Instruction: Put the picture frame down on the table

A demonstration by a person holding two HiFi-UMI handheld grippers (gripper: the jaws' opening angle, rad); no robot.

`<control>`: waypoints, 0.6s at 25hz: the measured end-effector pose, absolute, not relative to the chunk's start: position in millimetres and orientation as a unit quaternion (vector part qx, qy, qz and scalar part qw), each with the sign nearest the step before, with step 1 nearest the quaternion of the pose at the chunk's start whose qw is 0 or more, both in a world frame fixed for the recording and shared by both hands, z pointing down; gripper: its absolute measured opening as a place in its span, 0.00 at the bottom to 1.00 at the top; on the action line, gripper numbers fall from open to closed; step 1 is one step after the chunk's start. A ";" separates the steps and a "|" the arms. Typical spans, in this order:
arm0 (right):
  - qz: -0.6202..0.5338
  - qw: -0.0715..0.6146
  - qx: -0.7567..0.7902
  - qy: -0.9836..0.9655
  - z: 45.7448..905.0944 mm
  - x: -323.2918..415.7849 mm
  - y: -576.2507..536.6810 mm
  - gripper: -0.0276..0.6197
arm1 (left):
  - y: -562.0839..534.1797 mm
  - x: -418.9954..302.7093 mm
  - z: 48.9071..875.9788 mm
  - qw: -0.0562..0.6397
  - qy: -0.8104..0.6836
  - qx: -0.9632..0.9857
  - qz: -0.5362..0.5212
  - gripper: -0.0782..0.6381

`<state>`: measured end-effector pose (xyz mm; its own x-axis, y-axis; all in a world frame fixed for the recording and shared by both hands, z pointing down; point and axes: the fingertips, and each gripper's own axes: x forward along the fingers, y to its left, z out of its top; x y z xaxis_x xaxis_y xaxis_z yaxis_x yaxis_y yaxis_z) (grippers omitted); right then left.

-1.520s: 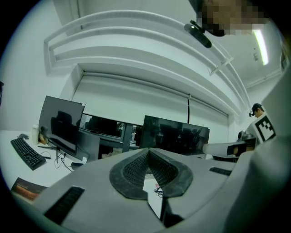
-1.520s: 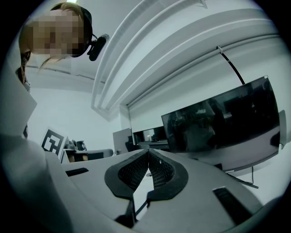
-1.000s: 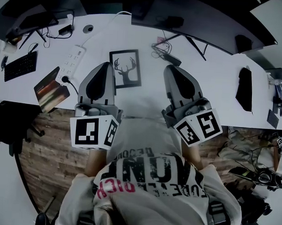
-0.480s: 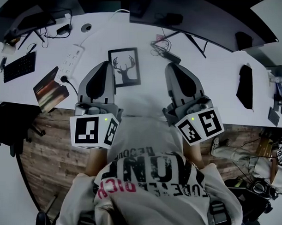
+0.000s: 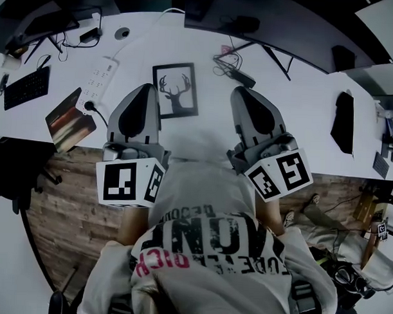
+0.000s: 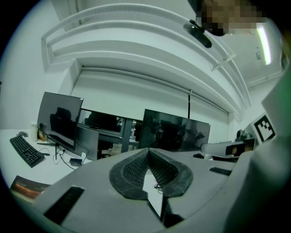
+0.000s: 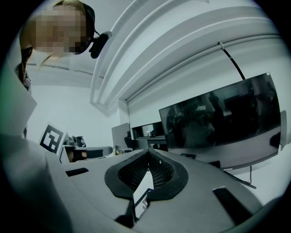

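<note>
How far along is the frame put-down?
Looks done: the picture frame lies flat on the table, ahead of the person. In hand: nothing; the left hand-held gripper and right hand-held gripper are both shut and empty. Left: nothing visible.

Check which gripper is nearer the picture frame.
Left. The left gripper lies right alongside the picture frame, at its left edge; the right gripper stands apart from its right edge.

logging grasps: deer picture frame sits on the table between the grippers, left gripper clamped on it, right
No: the left gripper view shows the left gripper shut on nothing. The picture frame sits on the table between it and the right gripper.
</note>
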<state>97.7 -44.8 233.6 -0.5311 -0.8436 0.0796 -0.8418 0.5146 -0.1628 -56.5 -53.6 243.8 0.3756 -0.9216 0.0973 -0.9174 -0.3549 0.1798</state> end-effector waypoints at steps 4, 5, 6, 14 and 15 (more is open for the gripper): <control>-0.094 -0.004 -0.489 0.867 238.1 101.8 -45.3 0.05 | -52.5 -56.3 249.9 0.110 -0.558 0.822 -0.005 0.11; -0.095 -0.006 -0.490 0.867 239.3 102.4 -45.3 0.05 | -52.4 -56.3 251.4 0.111 -0.559 0.822 -0.004 0.11; -0.095 -0.008 -0.490 0.866 240.4 102.7 -45.5 0.05 | -52.5 -56.4 252.5 0.112 -0.558 0.822 -0.003 0.11; -0.095 -0.016 -0.488 0.868 243.4 99.5 -49.6 0.05 | -57.3 -56.5 255.8 0.122 -0.553 0.824 -0.005 0.11; -0.095 -0.016 -0.487 0.868 243.5 99.4 -49.9 0.05 | -57.6 -55.8 256.3 0.124 -0.551 0.825 -0.006 0.11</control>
<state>99.4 -49.9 243.5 -0.5242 -0.8430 0.1204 -0.8491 0.5067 -0.1492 -55.8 -57.6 256.3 0.3925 -0.9108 0.1278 -0.9080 -0.3616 0.2116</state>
